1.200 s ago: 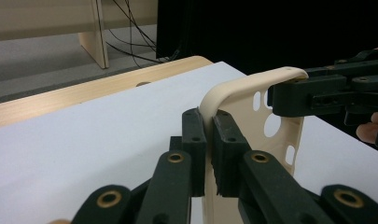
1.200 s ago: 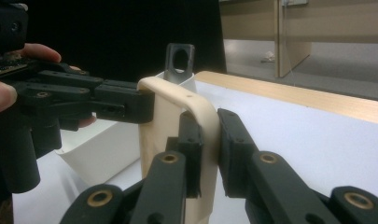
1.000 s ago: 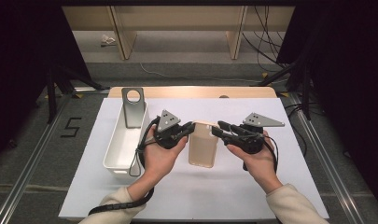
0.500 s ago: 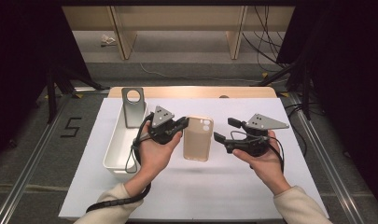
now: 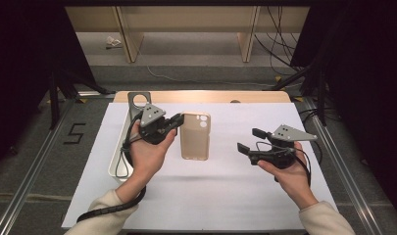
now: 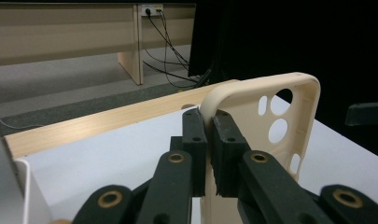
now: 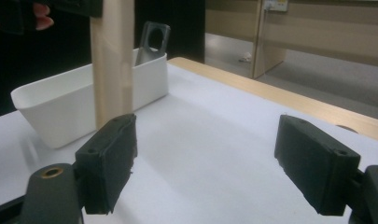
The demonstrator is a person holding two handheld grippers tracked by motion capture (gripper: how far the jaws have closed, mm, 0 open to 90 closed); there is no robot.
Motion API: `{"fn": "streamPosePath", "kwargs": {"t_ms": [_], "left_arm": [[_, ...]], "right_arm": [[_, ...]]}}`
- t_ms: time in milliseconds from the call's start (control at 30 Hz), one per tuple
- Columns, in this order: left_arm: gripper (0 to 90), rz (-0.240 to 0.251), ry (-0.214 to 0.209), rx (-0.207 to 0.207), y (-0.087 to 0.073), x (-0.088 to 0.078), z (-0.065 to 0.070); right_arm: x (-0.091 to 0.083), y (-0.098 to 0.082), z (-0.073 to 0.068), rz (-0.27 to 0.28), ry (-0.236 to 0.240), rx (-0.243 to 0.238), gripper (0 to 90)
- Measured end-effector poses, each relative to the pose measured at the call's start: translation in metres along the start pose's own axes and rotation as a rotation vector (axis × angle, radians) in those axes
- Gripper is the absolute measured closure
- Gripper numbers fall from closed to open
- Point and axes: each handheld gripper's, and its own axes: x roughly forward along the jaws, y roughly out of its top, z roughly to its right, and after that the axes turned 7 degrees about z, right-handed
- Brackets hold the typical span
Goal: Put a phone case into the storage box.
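High view. Item: beige soft-plastic phone case [image 5: 195,135], camera cut-outs at its far end, raised over the white paper sheet [image 5: 225,196] at the table's middle. My left claw [image 5: 175,124] is clamped on the case's left rim near the far corner; nothing else bears the case. My right claw [image 5: 249,141] stands well apart to the right, nothing between its pads; its jaws have just been opening. Left forearm comes in from the near edge and angles right towards the case; right hand lies low, claw pointing left. At far left sits a white oblong plastic tub [image 5: 116,161] with a grey metal plate with a round hole [image 5: 137,105] propped in it.

Left gripper view. Both pads pinch the thin side wall of the case; the case rises upright past them, open face to the right. Judgement: light, flexible, a shell that will bow if squeezed across its width, and smooth enough to swivel in a one-point pinch. Best held on a rim wall near a corner, where it is stiffest.

Right gripper view. Pads [image 7: 109,154] wide and empty, level above the sheet; the case hangs edge-on at left, in front of the tub.
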Motion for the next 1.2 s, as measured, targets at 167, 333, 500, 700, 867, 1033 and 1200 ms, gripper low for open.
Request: {"fn": "streamPosePath", "kwargs": {"t_ms": [167, 333, 500, 700, 867, 1033, 1200], "left_arm": [[84.7, 0.01, 0.018, -0.008, 0.004, -0.006, -0.009], [84.7, 0.017, 0.034, -0.01, 0.007, -0.011, -0.016], [84.7, 0.024, 0.049, -0.011, 0.009, -0.015, -0.023], [84.7, 0.022, 0.064, -0.005, 0.011, -0.019, -0.031], [84.8, 0.027, 0.078, -0.002, 0.015, -0.023, -0.04], [84.7, 0.031, 0.085, 0.007, 0.019, -0.028, -0.047], [84.8, 0.032, 0.098, 0.009, 0.022, -0.031, -0.054]], "right_arm": [[-0.005, -0.006, 0.004, -0.015, -0.008, 0.005, 22.1], [-0.009, -0.011, 0.007, -0.023, -0.018, 0.017, 22.1], [-0.014, -0.015, 0.009, -0.03, -0.032, 0.02, 22.1], [-0.017, -0.019, 0.01, -0.036, -0.041, 0.027, 22.1], [-0.019, -0.021, 0.011, -0.039, -0.052, 0.028, 22.1], [-0.021, -0.022, 0.013, -0.039, -0.064, 0.032, 22.0], [-0.023, -0.023, 0.014, -0.039, -0.073, 0.035, 21.8]]}}
